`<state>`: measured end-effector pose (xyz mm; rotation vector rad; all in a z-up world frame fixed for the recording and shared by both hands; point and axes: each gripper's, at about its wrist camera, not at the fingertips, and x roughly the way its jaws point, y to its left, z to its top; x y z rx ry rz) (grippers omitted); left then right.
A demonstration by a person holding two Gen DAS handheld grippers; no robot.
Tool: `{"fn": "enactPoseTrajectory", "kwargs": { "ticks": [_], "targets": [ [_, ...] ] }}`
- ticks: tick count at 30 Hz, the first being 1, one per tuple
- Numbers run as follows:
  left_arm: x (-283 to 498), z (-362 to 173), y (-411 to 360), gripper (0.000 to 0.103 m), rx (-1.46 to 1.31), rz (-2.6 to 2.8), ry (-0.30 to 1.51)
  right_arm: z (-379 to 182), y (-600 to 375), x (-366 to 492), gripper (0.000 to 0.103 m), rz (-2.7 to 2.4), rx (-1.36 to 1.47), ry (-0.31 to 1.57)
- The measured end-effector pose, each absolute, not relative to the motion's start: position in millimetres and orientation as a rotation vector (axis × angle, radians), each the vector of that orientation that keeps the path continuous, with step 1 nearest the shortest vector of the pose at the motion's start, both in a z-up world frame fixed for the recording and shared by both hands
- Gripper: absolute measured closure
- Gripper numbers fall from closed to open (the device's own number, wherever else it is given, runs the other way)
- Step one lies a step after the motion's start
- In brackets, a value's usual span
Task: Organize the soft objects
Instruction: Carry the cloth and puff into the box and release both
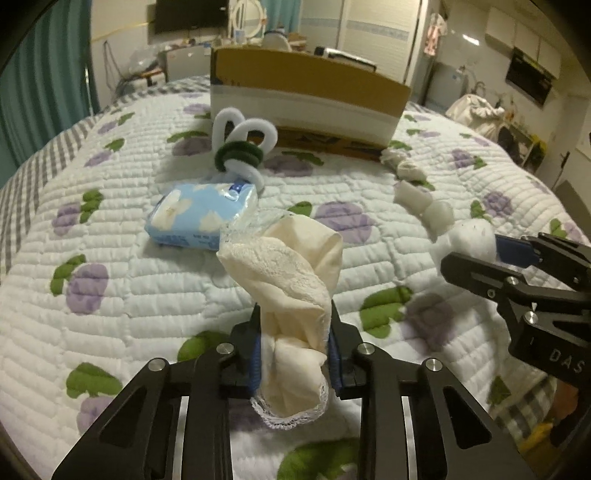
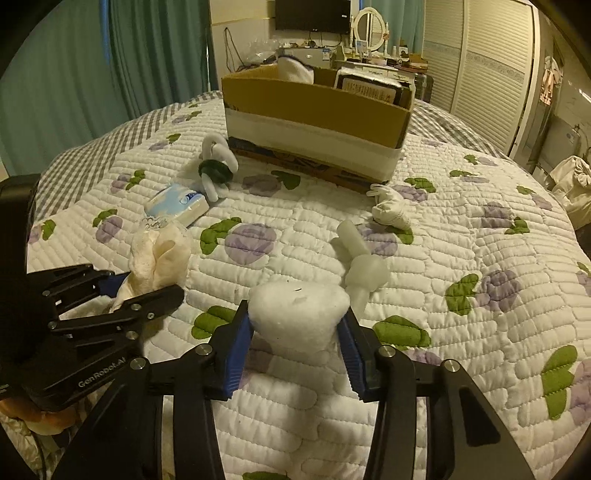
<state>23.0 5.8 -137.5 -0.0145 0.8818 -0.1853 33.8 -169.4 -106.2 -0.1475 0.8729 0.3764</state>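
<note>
My left gripper [image 1: 295, 354] is shut on a cream lace-trimmed cloth [image 1: 295, 273], held above the quilt; it also shows in the right wrist view [image 2: 155, 254]. My right gripper [image 2: 297, 343] is shut on a white fluffy cotton lump [image 2: 299, 317], seen from the left wrist view too [image 1: 469, 243]. A cardboard box [image 2: 314, 122] stands at the far middle of the bed [image 1: 110, 332]. A blue tissue pack [image 1: 199, 214], a white-and-green chenille loop toy [image 1: 240, 147], a white foam piece [image 2: 362, 266] and a small white sock bundle [image 2: 391, 214] lie on the quilt.
The box holds a white soft item [image 2: 295, 70] and a dark packet [image 2: 369, 88]. Teal curtains [image 2: 92, 74] hang at left. A dresser with a mirror [image 2: 369, 26] and wardrobe doors [image 2: 480, 55] stand behind the bed.
</note>
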Motion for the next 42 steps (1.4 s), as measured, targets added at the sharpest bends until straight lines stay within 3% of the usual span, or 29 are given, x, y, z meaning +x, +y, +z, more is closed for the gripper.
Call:
{"fn": "enactPoseTrajectory", "kwargs": {
  "ticks": [15,29,33,42],
  "targets": [
    [6,-52,-6,0.076,0.016,-0.194,0.711,-34,-186,20,0.058,0.413,-0.074,0.743],
    [122,31,-9,0.076,0.086,-0.163,0.574,84,-173,142,0.058,0.441,-0.141,0.613],
    [161,19,-12,0.076,0.102,-0.161,0.605,71,-167,189,0.058,0.471,-0.119,0.672],
    [223,-37,-14,0.076,0.099,-0.137,0.726,-16,-172,258,0.058,0.500,-0.100,0.865]
  ]
}}
